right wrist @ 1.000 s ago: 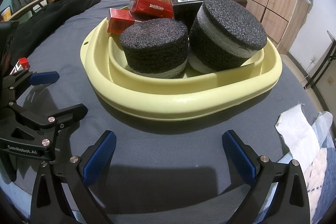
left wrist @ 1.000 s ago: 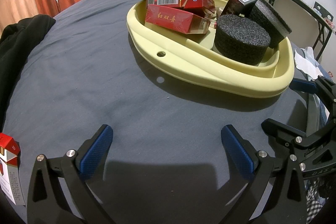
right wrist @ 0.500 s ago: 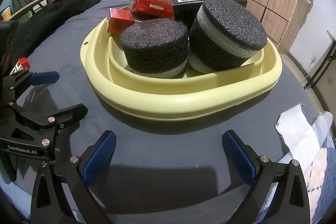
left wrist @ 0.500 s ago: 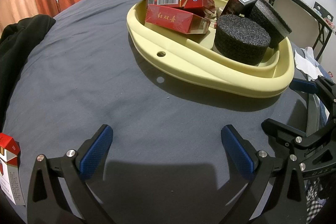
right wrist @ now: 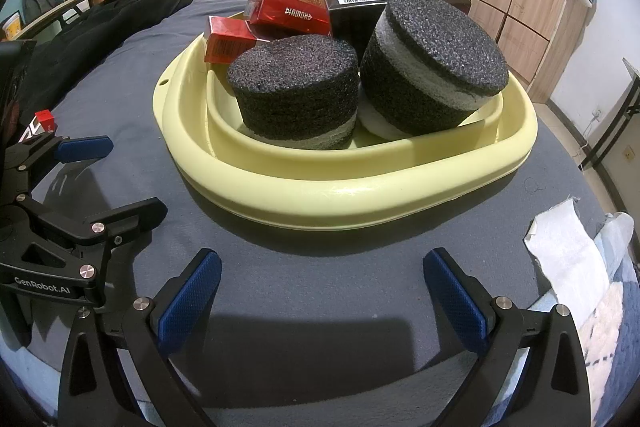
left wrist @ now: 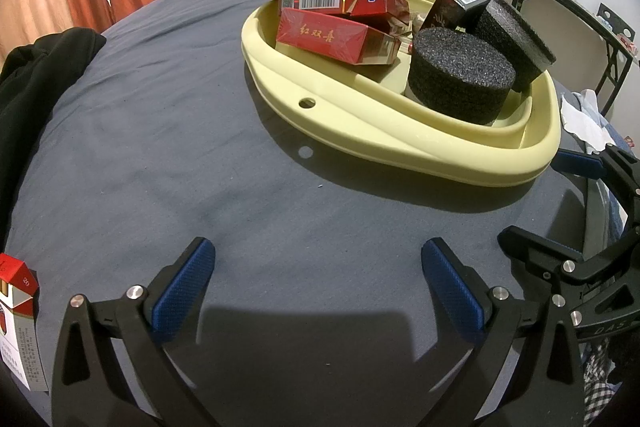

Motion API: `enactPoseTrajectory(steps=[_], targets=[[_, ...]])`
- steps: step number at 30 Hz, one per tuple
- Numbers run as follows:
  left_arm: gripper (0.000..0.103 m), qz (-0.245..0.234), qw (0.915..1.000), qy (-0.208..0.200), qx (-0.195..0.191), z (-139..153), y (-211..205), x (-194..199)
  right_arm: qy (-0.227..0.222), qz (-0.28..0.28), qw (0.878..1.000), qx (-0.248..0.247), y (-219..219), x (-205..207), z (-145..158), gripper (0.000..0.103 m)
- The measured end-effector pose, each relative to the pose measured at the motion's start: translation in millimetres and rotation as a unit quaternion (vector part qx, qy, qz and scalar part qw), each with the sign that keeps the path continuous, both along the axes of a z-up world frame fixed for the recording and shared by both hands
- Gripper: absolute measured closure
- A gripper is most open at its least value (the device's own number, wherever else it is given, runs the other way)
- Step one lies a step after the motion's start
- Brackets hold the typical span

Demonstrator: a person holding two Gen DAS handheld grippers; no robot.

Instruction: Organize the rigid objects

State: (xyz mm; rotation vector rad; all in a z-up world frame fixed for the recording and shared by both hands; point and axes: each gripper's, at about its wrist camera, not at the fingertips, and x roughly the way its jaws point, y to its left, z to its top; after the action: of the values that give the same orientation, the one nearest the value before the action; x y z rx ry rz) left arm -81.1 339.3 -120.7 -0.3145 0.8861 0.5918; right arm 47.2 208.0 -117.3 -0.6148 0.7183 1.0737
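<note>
Left gripper [left wrist: 318, 269]: spread wide, nothing between the pads, low over the grey sheet [left wrist: 160, 147].
Right gripper [right wrist: 322, 281]: equally wide, holding nothing.
Yellow basin [right wrist: 360, 199]: ahead of both, collecting red packs [left wrist: 336, 41] and foam cylinders [right wrist: 296, 91].
Stray pack [left wrist: 16, 323]: outside, beside the left gripper, likely next.

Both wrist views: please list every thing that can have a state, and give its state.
Left gripper: open, empty.
Right gripper: open, empty.
Yellow tray: on the grey cloth, loaded.
Front foam cylinder: upright in the tray.
Rear foam cylinder: tilted.
Red boxes: piled in the tray.
Red-and-white pack: standing outside the tray.
</note>
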Motion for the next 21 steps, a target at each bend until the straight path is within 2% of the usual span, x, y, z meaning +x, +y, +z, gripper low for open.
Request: enactPoseTrajectory(steps=[21], targets=[[0.000,0.000,1.0000,0.000,0.000,0.1,-0.3,0.0,0.000,0.000,1.000,0.000,-0.3,0.0,0.1,0.000]])
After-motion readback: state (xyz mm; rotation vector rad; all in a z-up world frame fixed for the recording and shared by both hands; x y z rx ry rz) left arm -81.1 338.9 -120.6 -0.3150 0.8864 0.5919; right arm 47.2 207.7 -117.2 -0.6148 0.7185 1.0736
